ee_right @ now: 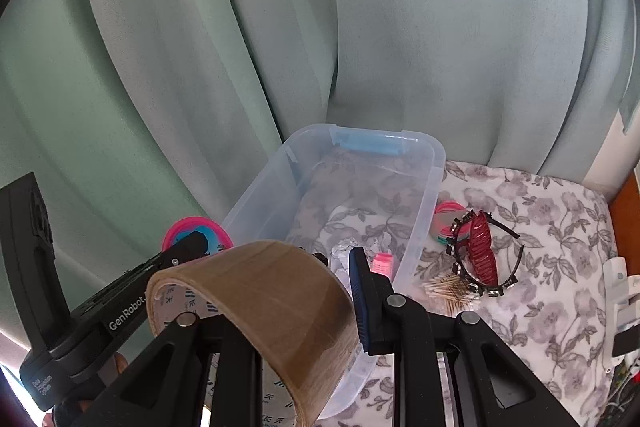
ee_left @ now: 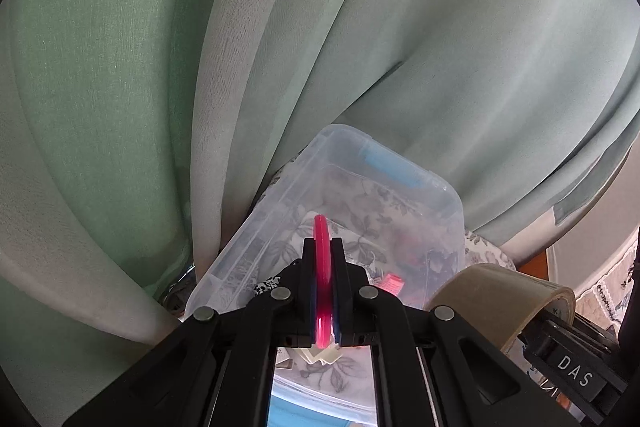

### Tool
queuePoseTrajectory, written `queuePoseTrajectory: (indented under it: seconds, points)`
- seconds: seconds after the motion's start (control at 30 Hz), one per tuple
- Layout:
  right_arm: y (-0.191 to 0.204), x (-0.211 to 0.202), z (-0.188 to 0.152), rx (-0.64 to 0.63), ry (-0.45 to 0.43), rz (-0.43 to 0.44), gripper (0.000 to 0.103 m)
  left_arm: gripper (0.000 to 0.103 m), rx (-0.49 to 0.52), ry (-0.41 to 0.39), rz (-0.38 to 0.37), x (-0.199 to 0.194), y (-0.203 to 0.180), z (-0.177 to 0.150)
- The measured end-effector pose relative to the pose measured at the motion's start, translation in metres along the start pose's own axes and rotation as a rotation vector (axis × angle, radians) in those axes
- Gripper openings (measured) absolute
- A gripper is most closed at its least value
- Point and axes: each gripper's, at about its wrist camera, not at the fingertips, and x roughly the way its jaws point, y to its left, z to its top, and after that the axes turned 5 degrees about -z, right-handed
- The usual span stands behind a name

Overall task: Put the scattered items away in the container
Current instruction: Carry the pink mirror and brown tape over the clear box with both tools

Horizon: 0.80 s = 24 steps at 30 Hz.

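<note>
Gripping a flat pink disc [ee_left: 322,281] edge-on, the left gripper [ee_left: 322,247] is pressing its two pads tight against the disc's faces, with the disc's rim poking out above the fingertips. In the right wrist view the same disc [ee_right: 199,235] is showing its pink rim and blue centre, held up to the left of the container. The right gripper [ee_right: 276,279] is clamping a roll of brown packing tape [ee_right: 272,303]: its blue-padded right finger [ee_right: 357,297] is bearing on the roll's side, while the other finger is sitting hidden behind the roll.

Just ahead of both grippers, a clear plastic container [ee_right: 424,183] with a blue latch [ee_right: 370,143] at its far end is standing on a grey floral cloth [ee_right: 540,267]. Inside it, a crumpled white wrapper [ee_right: 346,251] and a small pink ridged item [ee_right: 382,263] are lying near the end closest to the right gripper's fingertips. From the left wrist camera the container [ee_left: 280,195] is lying directly beyond the gripped disc, and the tape roll [ee_left: 500,299] is showing to its right.

To the right of the container, on the cloth, a stack of pink and green rings [ee_right: 446,219] is lying against the wall, with a dark red hair comb [ee_right: 482,251], a thin black headband [ee_right: 516,255] and a bunch of cotton swabs [ee_right: 448,289] clustering just beside it. Pale green curtains [ee_right: 280,27] are hanging behind everything.
</note>
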Motion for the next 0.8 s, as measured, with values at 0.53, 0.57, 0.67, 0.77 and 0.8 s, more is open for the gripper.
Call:
queuePoseTrajectory:
  seconds: [0.53, 0.57, 0.67, 0.77, 0.8]
  points:
    - [0.012, 0.051, 0.004, -0.064, 0.131, -0.035, 0.027, 0.005, -0.003, 0.07, 0.059, 0.021, 0.01, -0.001]
    - [0.013, 0.052, 0.004, -0.069, 0.134, -0.038, 0.028, 0.005, -0.003, 0.071, 0.058, 0.022, 0.009, -0.001]
    - [0.017, 0.056, 0.004, -0.09, 0.162, -0.04, 0.047, 0.018, 0.003, 0.082, 0.055, 0.028, 0.006, -0.001]
    - [0.021, 0.059, 0.001, -0.124, 0.168, -0.07, 0.058, 0.027, 0.004, 0.084, 0.063, 0.029, 0.005, -0.001]
    - [0.021, 0.06, 0.001, -0.127, 0.171, -0.075, 0.059, 0.03, 0.002, 0.086, 0.061, 0.029, 0.006, -0.002]
